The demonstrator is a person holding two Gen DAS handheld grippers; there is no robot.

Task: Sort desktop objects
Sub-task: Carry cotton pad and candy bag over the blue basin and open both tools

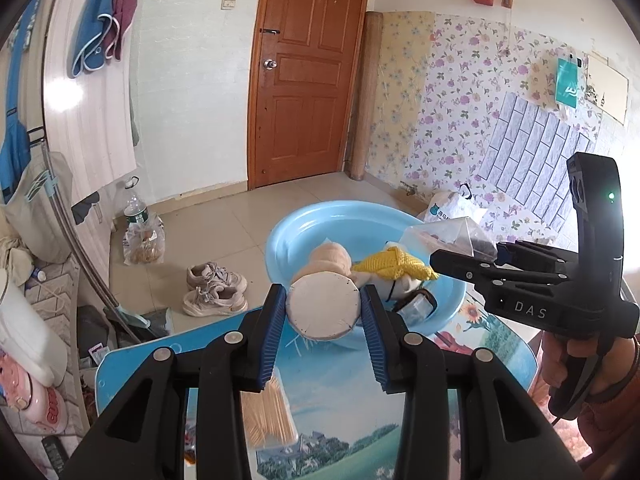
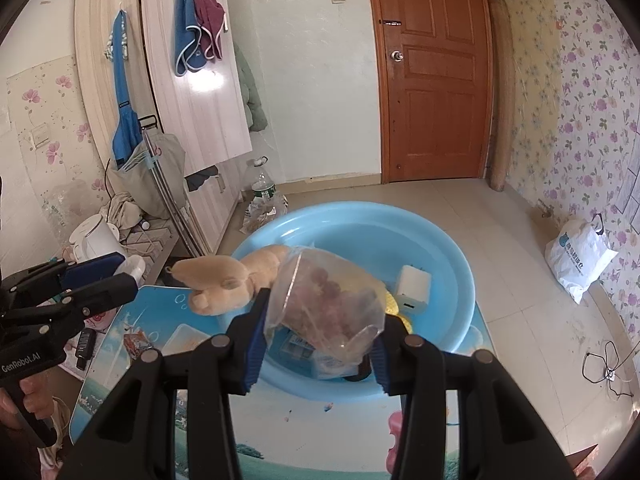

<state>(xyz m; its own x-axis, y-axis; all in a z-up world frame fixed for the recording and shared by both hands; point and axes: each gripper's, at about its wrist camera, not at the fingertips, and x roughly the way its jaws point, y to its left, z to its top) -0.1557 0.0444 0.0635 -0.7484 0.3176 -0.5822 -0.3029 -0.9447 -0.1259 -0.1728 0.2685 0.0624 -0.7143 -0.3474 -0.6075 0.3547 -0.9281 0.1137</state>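
Basin (image 2: 448,240) on pictured table (image 2: 152,320), tiled floor (image 2: 500,240).

Round light-blue plastic basin (image 2: 452,256) on picture-printed desk (image 2: 168,320), far edge; white square charger (image 2: 414,286) inside basin, right; yellow knitted cloth (image 1: 390,266) inside, centre.

Both wrist cams close, angled down; shared basin (image 1: 304,220).

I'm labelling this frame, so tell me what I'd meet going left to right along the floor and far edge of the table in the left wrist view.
Water bottle → pair of sneakers → plush toy held in the left gripper → yellow knit item → clear bag held in the right gripper.
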